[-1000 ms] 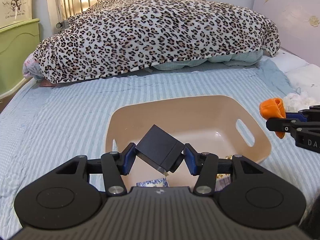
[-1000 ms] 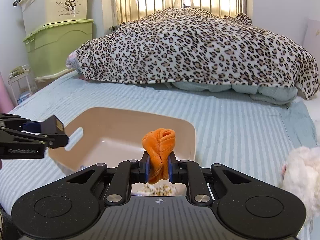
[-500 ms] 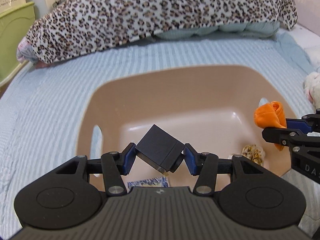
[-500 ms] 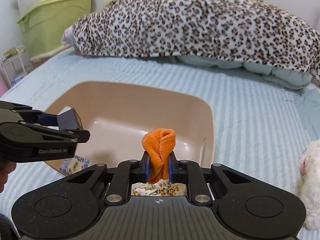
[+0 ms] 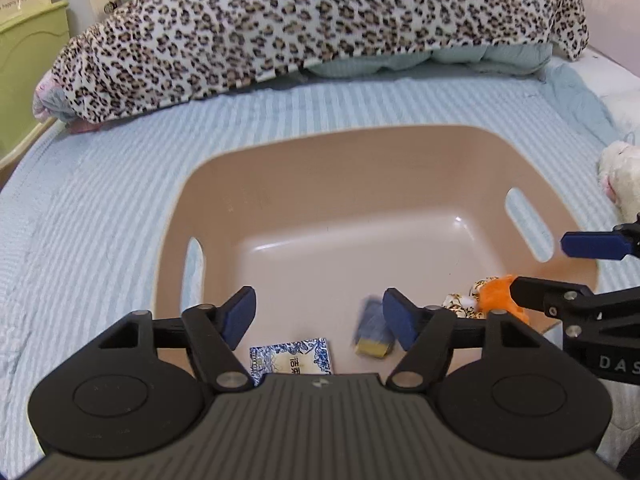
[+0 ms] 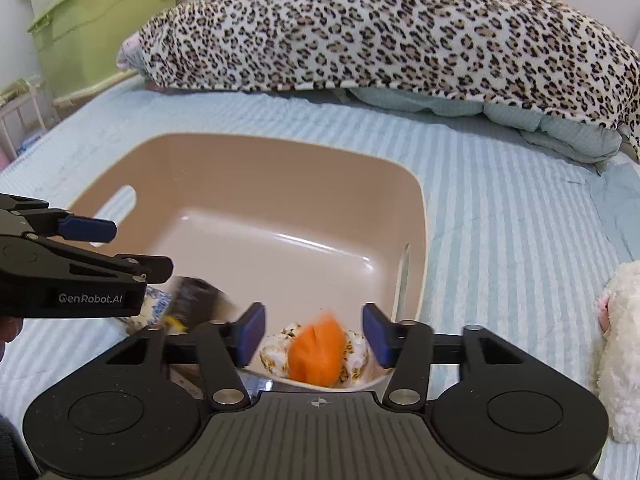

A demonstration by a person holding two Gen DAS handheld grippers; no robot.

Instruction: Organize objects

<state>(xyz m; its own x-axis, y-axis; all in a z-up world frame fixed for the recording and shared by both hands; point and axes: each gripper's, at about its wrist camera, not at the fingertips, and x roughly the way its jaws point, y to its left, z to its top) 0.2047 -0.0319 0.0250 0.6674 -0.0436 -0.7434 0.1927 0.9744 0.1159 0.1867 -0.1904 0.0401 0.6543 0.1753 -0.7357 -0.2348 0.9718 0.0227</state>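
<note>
A beige plastic basket (image 5: 288, 168) (image 6: 248, 168) sits on the striped bed. My left gripper (image 5: 318, 316) is open above its near side. A dark box (image 5: 372, 330), blurred with motion, lies in the basket by the left gripper's right finger; it also shows in the right wrist view (image 6: 196, 300). My right gripper (image 6: 314, 330) is open over the basket's near right corner. An orange cloth (image 6: 318, 346) (image 5: 498, 296), blurred, rests on a leopard-print item (image 6: 276, 350) in the basket. A blue-and-white patterned packet (image 5: 292, 360) lies at the basket's near edge.
A leopard-print blanket (image 5: 312, 20) (image 6: 380, 28) is heaped across the far side of the bed. A white plush toy (image 6: 616, 344) (image 5: 620, 172) lies on the bed right of the basket. Green storage boxes (image 6: 100, 20) stand at the far left.
Both grippers opened. The dark box dropped from the left gripper and the orange cloth from the right gripper, both into the basket.
</note>
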